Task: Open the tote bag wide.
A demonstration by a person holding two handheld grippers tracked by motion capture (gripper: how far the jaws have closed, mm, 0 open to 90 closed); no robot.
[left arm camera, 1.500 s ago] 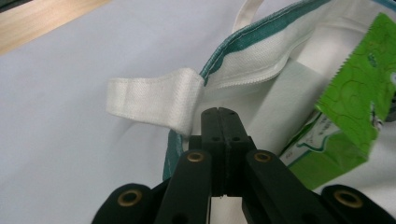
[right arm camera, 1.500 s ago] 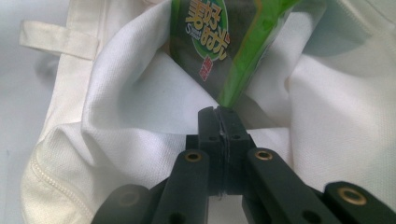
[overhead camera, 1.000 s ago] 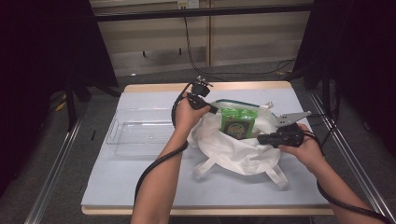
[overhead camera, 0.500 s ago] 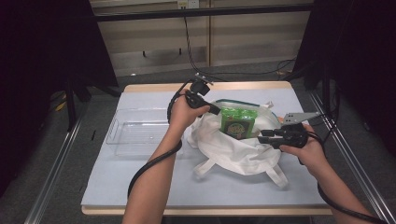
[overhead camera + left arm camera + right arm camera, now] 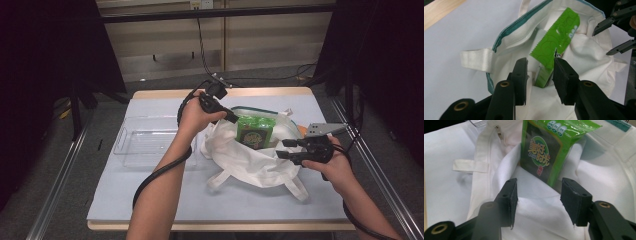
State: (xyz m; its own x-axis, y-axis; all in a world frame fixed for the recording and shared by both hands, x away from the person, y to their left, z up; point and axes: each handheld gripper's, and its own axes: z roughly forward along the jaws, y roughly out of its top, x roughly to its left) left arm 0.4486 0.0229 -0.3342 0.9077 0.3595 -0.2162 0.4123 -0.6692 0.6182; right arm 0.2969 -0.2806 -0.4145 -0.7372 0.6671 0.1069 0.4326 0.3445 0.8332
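Tray (image 5: pixel 145 142), clear and plastic, is sitting on the left of the table (image 5: pixel 165 205). Next to it I am watching my left gripper (image 5: pixel 231 117) hovering over the white bag (image 5: pixel 250 160); its jaws have just been opening and are gripping nothing, with the green packet (image 5: pixel 554 42) just past them. The packet is standing up inside the bag. My right gripper (image 5: pixel 284 149) has been opening too, holding nothing, just above the cloth.

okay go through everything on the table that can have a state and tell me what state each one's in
White tote bag: mouth open, slumped on the table.
Green packet: upright inside the bag, top poking out.
Clear plastic tray: empty, beside the bag.
Left gripper: jaws just opening, packet released.
Right gripper: jaws just opening, holding nothing.
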